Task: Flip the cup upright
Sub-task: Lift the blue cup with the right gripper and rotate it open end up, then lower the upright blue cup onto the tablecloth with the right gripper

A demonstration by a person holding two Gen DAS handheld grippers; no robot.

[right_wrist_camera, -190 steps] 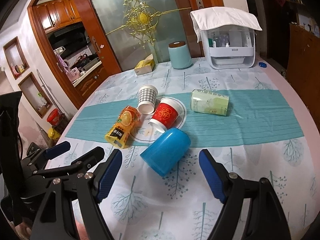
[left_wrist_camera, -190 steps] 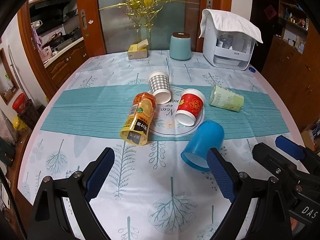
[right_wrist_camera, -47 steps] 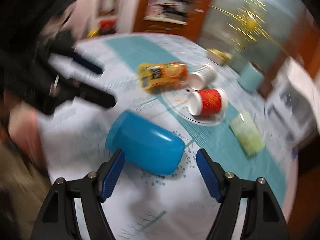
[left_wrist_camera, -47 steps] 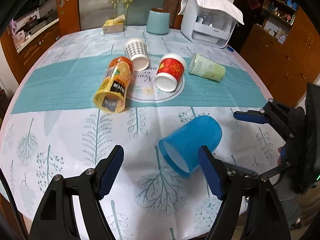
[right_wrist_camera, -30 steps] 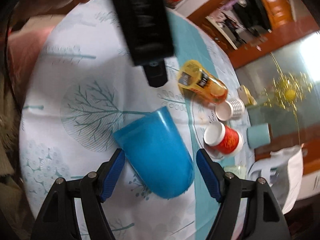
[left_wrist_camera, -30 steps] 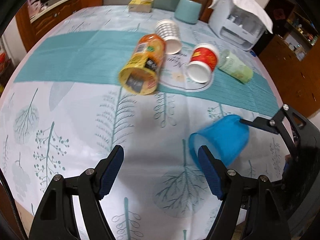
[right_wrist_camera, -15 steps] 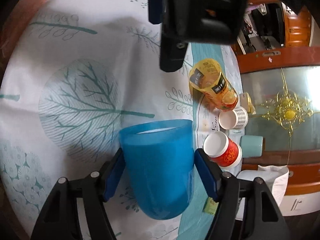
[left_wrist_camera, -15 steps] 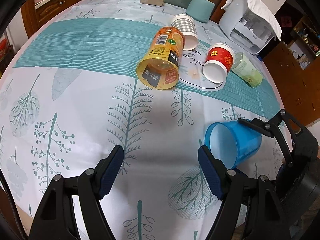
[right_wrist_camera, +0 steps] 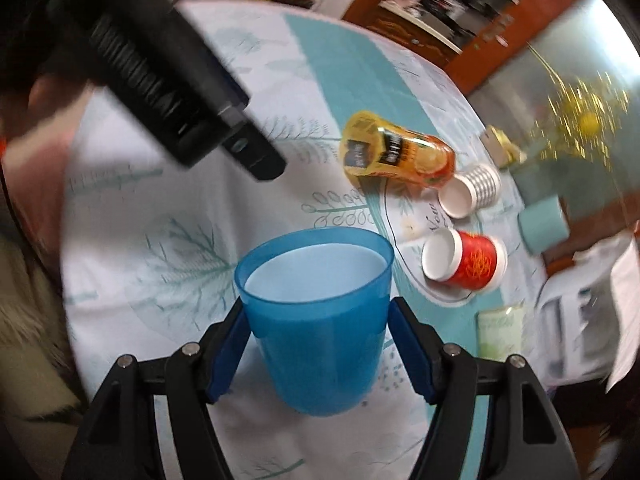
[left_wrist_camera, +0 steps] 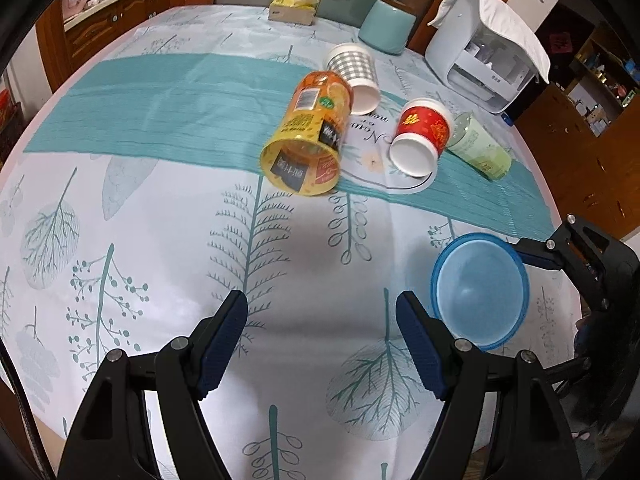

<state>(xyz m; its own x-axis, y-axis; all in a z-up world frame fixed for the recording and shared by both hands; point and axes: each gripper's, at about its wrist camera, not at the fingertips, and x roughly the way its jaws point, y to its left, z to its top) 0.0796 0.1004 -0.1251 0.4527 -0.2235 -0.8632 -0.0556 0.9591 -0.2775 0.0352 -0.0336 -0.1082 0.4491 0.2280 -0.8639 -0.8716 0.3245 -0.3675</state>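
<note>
Right tool (right_wrist_camera: 318,354): clamped on the blue cup (right_wrist_camera: 316,316), one blue pad on each side of the cup's wall. Cup mouth faces up in the right wrist view; in the left wrist view the blue cup (left_wrist_camera: 479,290) sits near the right edge of the worktop (left_wrist_camera: 160,248), mouth turned toward that camera, interior pale and bare. Whether its base touches the cloth cannot be told.

Left tool (left_wrist_camera: 322,344): fingers spread wide apart, nothing between them, hanging over the near part of the worktop, just left of the blue cup.

Worktop: round, covered by a white cloth with tree and leaf prints and a teal band across the middle.

Orange cup (left_wrist_camera: 308,136): lying on its side on the teal band, open end toward the left camera.

Checked paper cup (left_wrist_camera: 354,76): on its side, just beyond the orange cup, touching or nearly touching it.

Red paper cup (left_wrist_camera: 422,136): on its side, right of the orange cup, white mouth facing the camera.

Green cup (left_wrist_camera: 478,146): on its side, just behind the red paper cup.

Teal canister (left_wrist_camera: 386,26), yellow box (left_wrist_camera: 294,6), white appliance (left_wrist_camera: 486,56) draped with a white cloth: at the far edge.
</note>
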